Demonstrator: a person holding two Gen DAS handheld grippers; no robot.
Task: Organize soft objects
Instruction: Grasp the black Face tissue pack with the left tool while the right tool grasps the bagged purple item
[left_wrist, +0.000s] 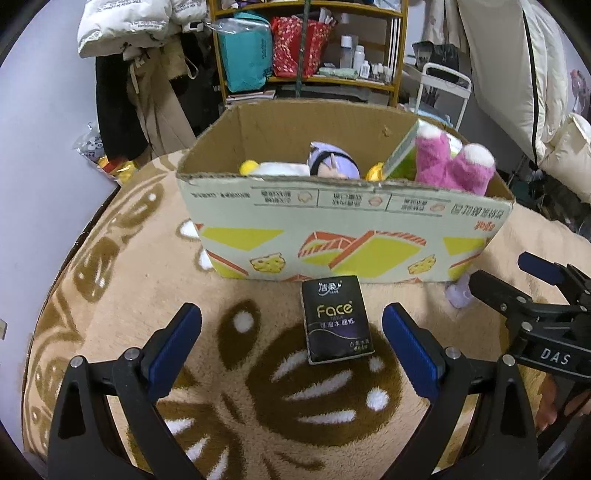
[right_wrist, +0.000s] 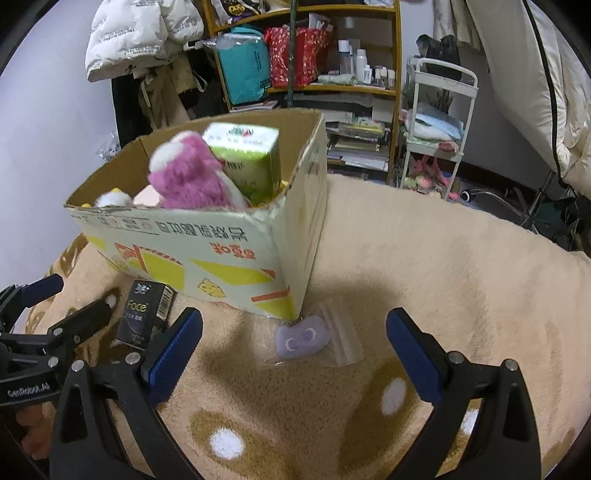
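A black "Face" tissue pack (left_wrist: 337, 319) lies on the patterned blanket in front of a cardboard box (left_wrist: 343, 236). My left gripper (left_wrist: 291, 345) is open, its jaws on either side of the pack, just short of it. The box holds a pink plush (left_wrist: 452, 164), a purple-haired doll (left_wrist: 334, 162), a green tissue pack (right_wrist: 247, 162) and yellow toys. My right gripper (right_wrist: 293, 349) is open over a small purple item in a clear zip bag (right_wrist: 303, 341) by the box's near corner. The tissue pack (right_wrist: 146, 314) also shows in the right wrist view.
A wooden shelf (left_wrist: 306, 48) with bags and bottles stands behind the box. Coats hang at the left (left_wrist: 122, 74). A white cart (right_wrist: 436, 122) and white bedding (right_wrist: 535, 74) are at the right. The blanket (right_wrist: 443, 258) extends right of the box.
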